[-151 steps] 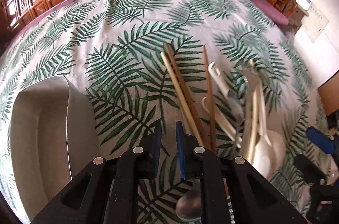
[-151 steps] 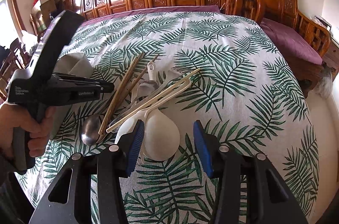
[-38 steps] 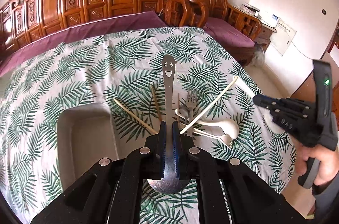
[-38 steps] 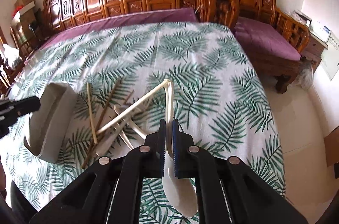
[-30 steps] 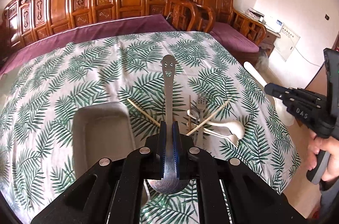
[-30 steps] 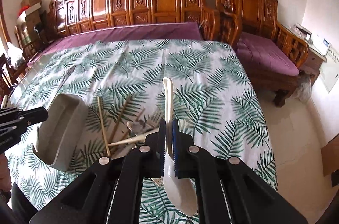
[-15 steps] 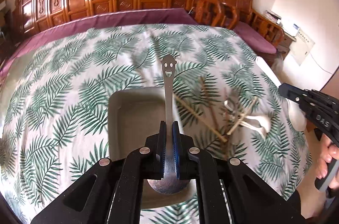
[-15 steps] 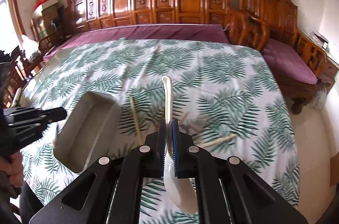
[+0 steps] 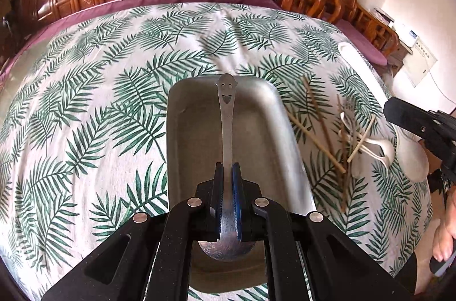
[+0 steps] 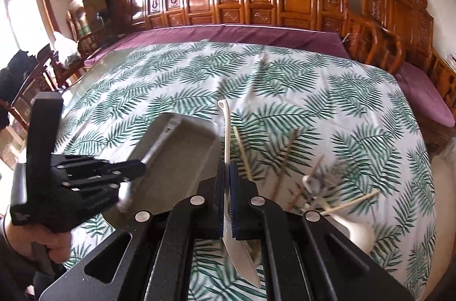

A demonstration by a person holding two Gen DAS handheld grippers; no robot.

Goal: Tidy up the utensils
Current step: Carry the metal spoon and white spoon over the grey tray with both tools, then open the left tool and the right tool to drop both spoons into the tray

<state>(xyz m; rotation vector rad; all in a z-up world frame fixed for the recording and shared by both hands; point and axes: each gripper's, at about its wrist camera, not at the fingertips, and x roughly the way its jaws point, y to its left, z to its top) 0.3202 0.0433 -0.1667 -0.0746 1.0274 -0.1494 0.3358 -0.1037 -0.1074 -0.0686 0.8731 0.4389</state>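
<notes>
Left gripper (image 9: pixel 227 181), pinching the metal spoon (image 9: pixel 226 130) above the grey tray (image 9: pixel 182 147), should have lowered before releasing; right gripper (image 10: pixel 227 181), clamping the white spoon (image 10: pixel 227 135), waited beside the tray.

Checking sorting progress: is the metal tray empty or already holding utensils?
Empty as far as visible: the tray shows bare floor; the metal spoon is clamped in the left claw above it.

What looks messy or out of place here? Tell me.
The chopsticks, a fork and a white spoon lie crossed in a loose heap on the tablecloth beside the tray, not sorted. Nothing looks spilled or broken.
</notes>
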